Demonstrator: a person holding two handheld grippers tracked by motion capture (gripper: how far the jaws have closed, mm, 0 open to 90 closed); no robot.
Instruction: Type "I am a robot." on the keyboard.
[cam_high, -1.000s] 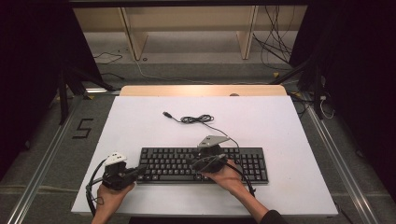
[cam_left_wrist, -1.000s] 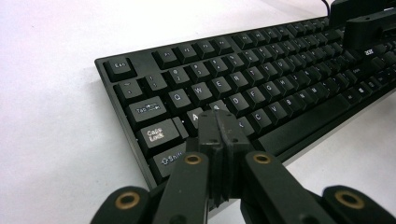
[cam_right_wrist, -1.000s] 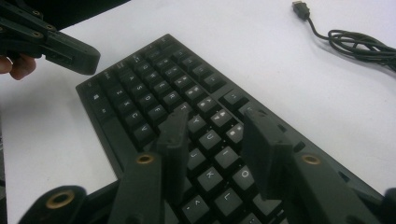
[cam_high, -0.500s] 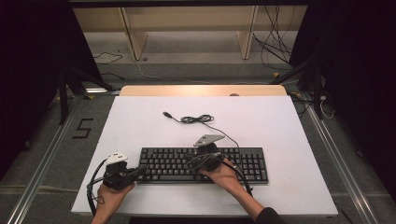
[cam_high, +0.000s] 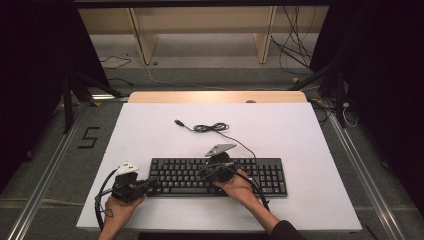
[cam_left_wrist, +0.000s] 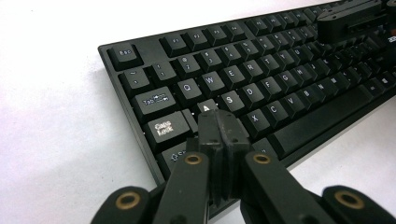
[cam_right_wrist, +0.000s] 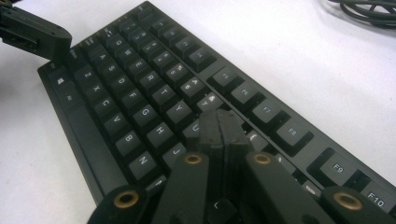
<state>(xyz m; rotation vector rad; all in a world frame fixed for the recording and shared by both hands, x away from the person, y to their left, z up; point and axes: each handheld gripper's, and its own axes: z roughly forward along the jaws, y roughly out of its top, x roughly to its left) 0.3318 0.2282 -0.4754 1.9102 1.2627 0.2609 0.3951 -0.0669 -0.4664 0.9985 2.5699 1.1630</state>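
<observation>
A black keyboard (cam_high: 260, 175) lies across the near half of the white table (cam_high: 300, 135). My left gripper (cam_high: 149, 183) is at its left end, jaws shut and empty, with the tips (cam_left_wrist: 219, 117) over the A key beside Caps Lock (cam_left_wrist: 164, 129). My right gripper (cam_high: 202, 172) hovers over the keyboard's middle, pointing left. Its jaws have just been closing and now stand shut with nothing between them, the tips (cam_right_wrist: 219, 116) above the letter keys near J (cam_right_wrist: 175, 151). Each gripper view shows the other gripper farther off, the right gripper (cam_left_wrist: 350, 18) and the left gripper (cam_right_wrist: 35, 32).
The keyboard's black cable (cam_high: 210, 127) coils on the table behind it and ends in a loose USB plug (cam_high: 177, 122). A wooden strip (cam_high: 215, 96) edges the table's far side. Wooden furniture legs and loose cables stand on the floor beyond it.
The right gripper has edged slightly to the left over the keys. The left hand and the keyboard have kept still.
</observation>
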